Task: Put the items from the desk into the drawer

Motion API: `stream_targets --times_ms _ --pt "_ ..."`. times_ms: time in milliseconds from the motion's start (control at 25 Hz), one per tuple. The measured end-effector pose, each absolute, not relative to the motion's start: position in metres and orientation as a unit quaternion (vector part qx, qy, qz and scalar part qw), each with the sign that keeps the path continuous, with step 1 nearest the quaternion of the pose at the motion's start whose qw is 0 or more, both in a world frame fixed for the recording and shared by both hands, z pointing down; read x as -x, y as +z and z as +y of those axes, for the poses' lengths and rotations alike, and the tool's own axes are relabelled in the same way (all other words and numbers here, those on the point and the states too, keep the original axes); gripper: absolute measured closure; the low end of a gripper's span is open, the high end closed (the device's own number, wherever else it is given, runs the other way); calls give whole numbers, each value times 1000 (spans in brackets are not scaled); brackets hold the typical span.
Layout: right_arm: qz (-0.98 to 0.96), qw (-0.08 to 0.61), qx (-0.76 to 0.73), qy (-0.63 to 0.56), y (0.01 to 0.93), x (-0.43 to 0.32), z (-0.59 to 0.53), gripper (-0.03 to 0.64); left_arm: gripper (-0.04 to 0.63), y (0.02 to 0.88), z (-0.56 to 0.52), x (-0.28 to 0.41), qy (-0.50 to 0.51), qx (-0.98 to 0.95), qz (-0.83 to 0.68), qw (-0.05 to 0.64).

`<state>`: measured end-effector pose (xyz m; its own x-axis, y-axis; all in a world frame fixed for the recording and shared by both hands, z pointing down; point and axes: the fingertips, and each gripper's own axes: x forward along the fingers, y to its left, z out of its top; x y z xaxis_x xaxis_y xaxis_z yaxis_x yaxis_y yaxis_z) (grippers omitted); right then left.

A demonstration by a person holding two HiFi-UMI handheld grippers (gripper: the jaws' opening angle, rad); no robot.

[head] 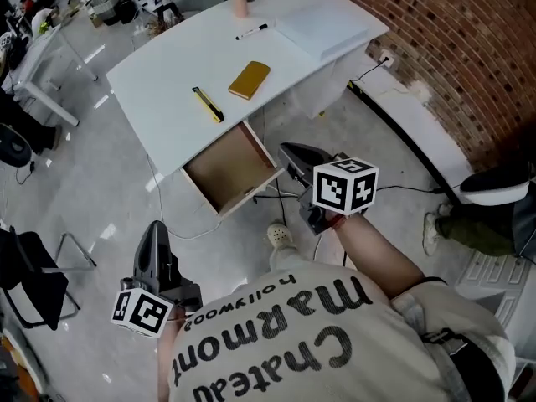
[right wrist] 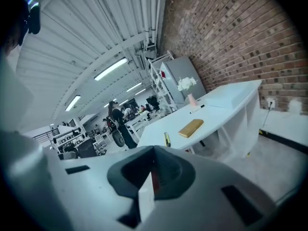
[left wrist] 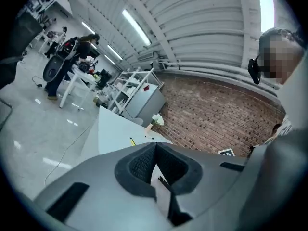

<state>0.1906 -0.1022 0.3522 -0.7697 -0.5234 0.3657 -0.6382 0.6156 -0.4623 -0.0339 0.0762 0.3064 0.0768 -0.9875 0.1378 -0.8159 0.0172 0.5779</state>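
Observation:
A white desk (head: 167, 65) stands ahead with its wooden drawer (head: 228, 167) pulled open and nothing visible inside. On the desktop lie a flat gold box (head: 249, 79), a yellow-and-black utility knife (head: 208, 105), a black marker (head: 252, 32) and a white pad (head: 322, 28). My right gripper (head: 291, 152) hovers just right of the drawer, shut and holding nothing. My left gripper (head: 155, 231) is lower left, over the floor, well short of the desk, also shut with nothing in it. The right gripper view shows the gold box (right wrist: 191, 128) and the knife (right wrist: 166, 139) beyond the gripper (right wrist: 153, 170). The left gripper (left wrist: 155, 160) points at the desk's end.
A pink vase of white flowers (head: 241, 2) stands at the desk's far edge. A brick wall (head: 452, 48) runs along the right, with cables (head: 402, 187) on the floor below it. A black chair (head: 33, 283) stands at the left, and someone's legs (head: 490, 216) at the right.

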Motion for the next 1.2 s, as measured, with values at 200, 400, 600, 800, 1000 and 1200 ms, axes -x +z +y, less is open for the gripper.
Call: stream_targets --times_ms 200,400,600,800,1000,1200 --pt "-897 101 -303 304 349 -175 -172 614 594 300 25 50 -171 -655 -687 264" --pt "-906 117 -273 301 352 -166 -226 614 594 298 -8 55 -180 -621 -718 257" --pt "-908 148 -270 283 385 -162 -276 611 594 313 -21 59 -171 -587 -747 261" --pt "-914 234 -256 209 425 -153 -315 549 594 335 -18 64 -158 -553 -765 290" --pt "-914 358 -167 94 464 -133 -327 410 594 351 -17 83 -154 -530 -779 298" --pt "-878 470 -86 -34 490 -117 -343 297 594 372 -29 104 -159 -519 -777 318"
